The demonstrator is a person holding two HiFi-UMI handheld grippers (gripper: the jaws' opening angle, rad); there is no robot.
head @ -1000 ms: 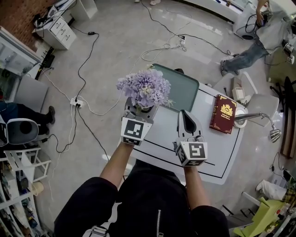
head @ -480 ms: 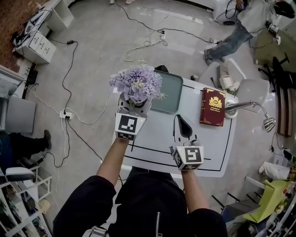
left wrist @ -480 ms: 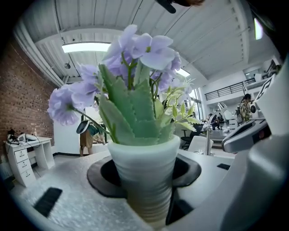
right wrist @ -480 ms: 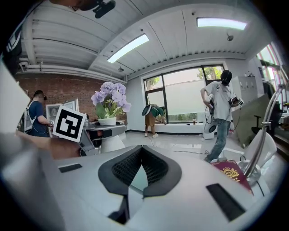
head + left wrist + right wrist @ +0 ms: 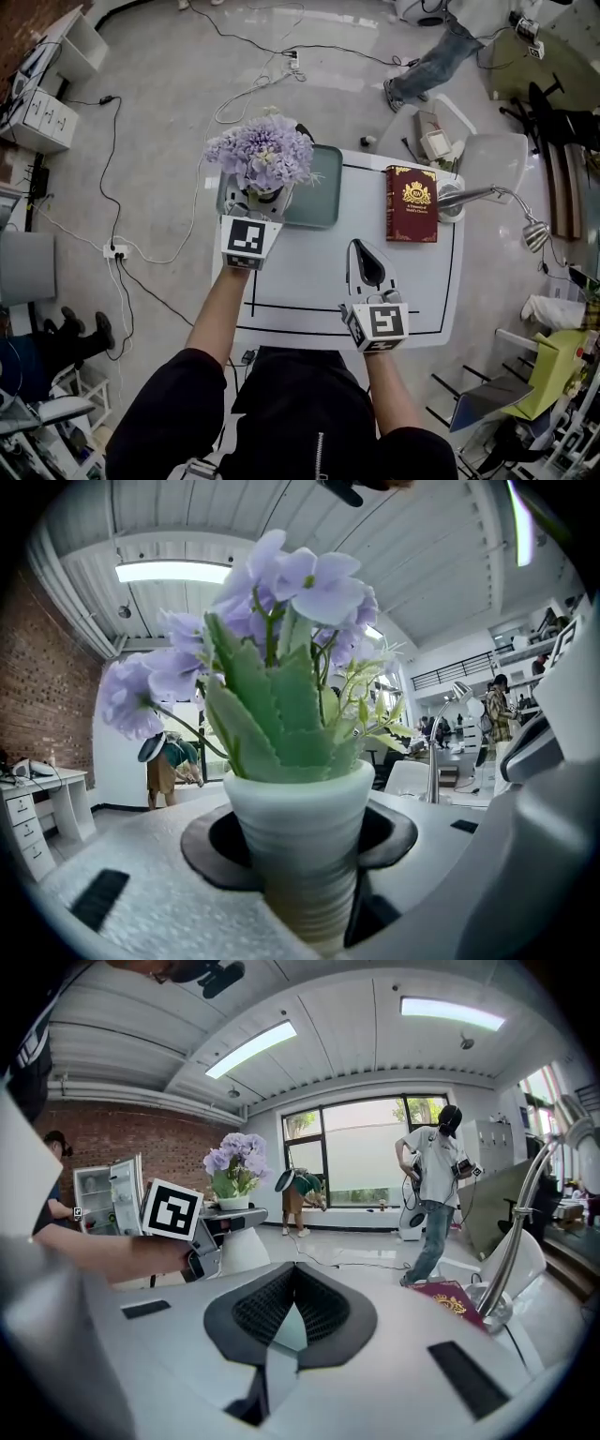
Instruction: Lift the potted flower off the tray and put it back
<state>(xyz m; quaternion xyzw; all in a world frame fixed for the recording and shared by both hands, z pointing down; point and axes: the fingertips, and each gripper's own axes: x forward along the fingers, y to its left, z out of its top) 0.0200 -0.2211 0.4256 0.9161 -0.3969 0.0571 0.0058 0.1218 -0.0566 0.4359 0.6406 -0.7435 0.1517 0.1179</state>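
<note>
The purple-flowered plant in a ribbed white pot (image 5: 298, 841) is clamped at the pot by the L gripper (image 5: 256, 206), jaws part-spread against its sides. It is held over the left end of the grey-green rect. tray (image 5: 323, 202). The R gripper (image 5: 365, 255), jaws closed tog. and empty, is held nearer, over the white table (image 5: 300, 295). A dark-red hardback book (image 5: 411, 203) lies right of the tray.

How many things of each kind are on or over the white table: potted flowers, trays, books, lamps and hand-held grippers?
Potted flower: 1
Tray: 1
Book: 1
Lamp: 1
Hand-held gripper: 2, the left hand-held gripper and the right hand-held gripper
Total: 6
</note>
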